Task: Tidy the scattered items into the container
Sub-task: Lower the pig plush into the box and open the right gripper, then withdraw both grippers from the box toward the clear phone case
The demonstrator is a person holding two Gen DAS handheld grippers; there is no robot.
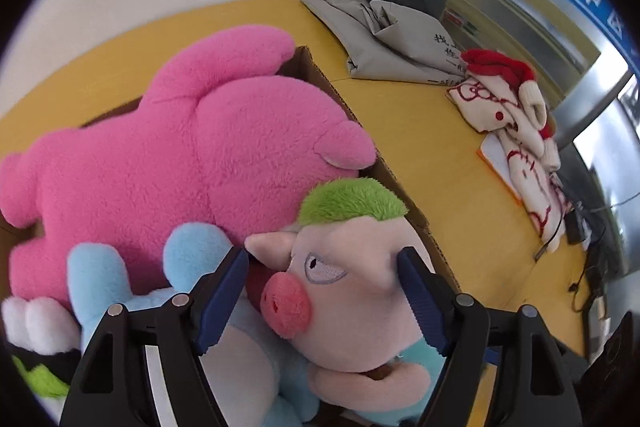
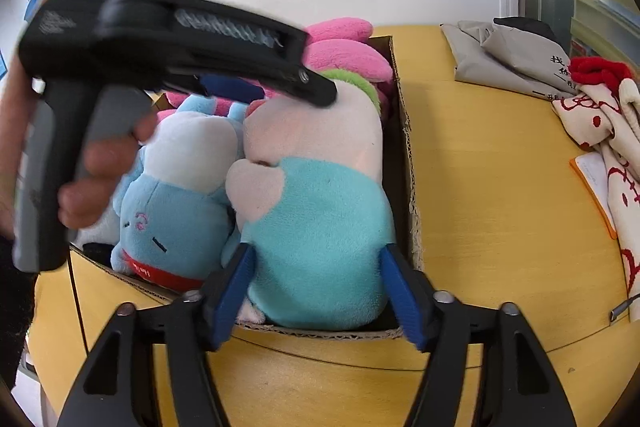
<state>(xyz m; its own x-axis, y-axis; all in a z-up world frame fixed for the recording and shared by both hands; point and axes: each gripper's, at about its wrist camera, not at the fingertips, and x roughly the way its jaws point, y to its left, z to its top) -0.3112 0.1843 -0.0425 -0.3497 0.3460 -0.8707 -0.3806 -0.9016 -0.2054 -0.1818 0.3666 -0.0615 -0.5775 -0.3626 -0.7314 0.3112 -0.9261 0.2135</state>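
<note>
A cardboard box (image 2: 408, 147) on the yellow table holds several plush toys. A green-haired pig plush (image 1: 352, 267) in a teal shirt (image 2: 320, 235) lies at the box's near right. A big pink plush (image 1: 180, 155) fills the back, and a light blue plush (image 2: 172, 211) lies at the left. My left gripper (image 1: 324, 291) closes on the pig's head, pads pressing its cheeks; it also shows in the right wrist view (image 2: 256, 75). My right gripper (image 2: 316, 287) stands open around the pig's teal body, over the box's near edge.
A folded grey bag (image 1: 384, 39) lies at the table's back right. A red and cream patterned cloth (image 1: 516, 131) lies over an orange-edged notebook (image 2: 596, 183) at the right. A white wall stands behind; cables hang off the table's right edge (image 1: 588, 267).
</note>
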